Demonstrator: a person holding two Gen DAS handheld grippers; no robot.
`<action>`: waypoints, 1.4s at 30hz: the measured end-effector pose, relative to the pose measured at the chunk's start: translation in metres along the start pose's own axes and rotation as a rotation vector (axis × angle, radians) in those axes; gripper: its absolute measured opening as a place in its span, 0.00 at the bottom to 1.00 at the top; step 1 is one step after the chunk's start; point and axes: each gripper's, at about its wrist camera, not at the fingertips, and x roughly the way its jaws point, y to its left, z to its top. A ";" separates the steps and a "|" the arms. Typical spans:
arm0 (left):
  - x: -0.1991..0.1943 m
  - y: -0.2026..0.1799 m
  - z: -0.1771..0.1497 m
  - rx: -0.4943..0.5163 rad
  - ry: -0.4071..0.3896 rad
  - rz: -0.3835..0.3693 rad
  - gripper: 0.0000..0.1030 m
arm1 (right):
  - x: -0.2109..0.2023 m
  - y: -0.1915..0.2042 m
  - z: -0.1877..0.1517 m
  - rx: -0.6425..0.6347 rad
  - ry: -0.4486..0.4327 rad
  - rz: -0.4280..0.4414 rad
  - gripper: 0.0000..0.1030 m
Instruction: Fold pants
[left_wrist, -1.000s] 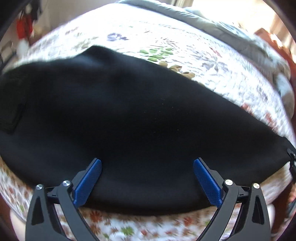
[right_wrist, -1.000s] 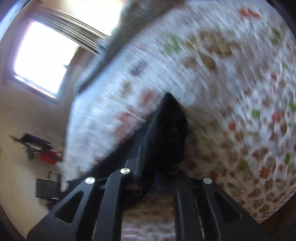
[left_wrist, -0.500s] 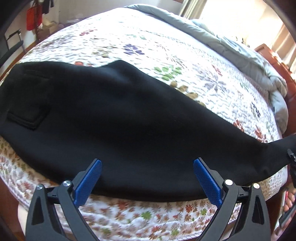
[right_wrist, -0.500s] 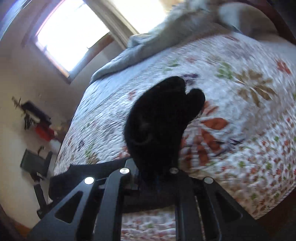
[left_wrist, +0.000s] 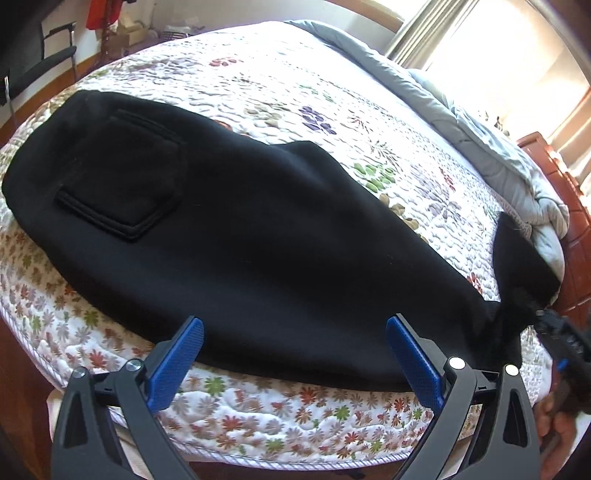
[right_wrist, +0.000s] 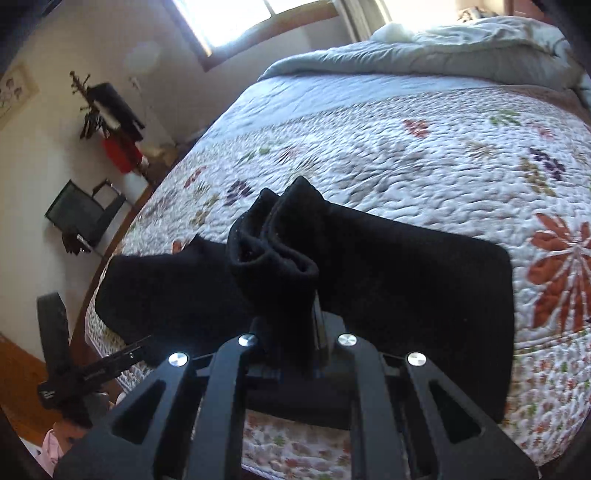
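My right hand-held gripper (right_wrist: 295, 325) is clamped narrow on the bunched hem end of the black pants (left_wrist: 258, 236), and from its own camera I see the cuff (right_wrist: 273, 240) standing up out of the closed jaws in thick folds, raised off the bed. From my left camera that same end shows at the far right edge, lifted and twisted above the quilt (left_wrist: 258, 85), with the right tool and a bit of the holding hand (left_wrist: 557, 424) below it. My left hand-held gripper (left_wrist: 295, 354) stands wide, its blue pads (left_wrist: 177, 365) spread apart and gripping nothing, hovering at the near long edge of the pants. The pants lie stretched along the near side of the bed, folded lengthwise leg on leg, with the back pocket (left_wrist: 122, 184) uppermost toward the left. A rumpled grey duvet (left_wrist: 461, 122) is heaped along the far side of the floral quilt, beside the window.
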 end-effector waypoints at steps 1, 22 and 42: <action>-0.002 0.002 0.000 -0.004 -0.001 -0.003 0.96 | 0.008 0.008 -0.002 -0.014 0.017 0.012 0.10; 0.011 0.017 0.004 -0.082 0.092 -0.087 0.96 | 0.062 0.054 -0.049 -0.024 0.239 0.359 0.57; 0.066 -0.052 0.007 0.050 0.205 0.023 0.93 | -0.027 -0.065 -0.060 0.118 0.023 0.147 0.63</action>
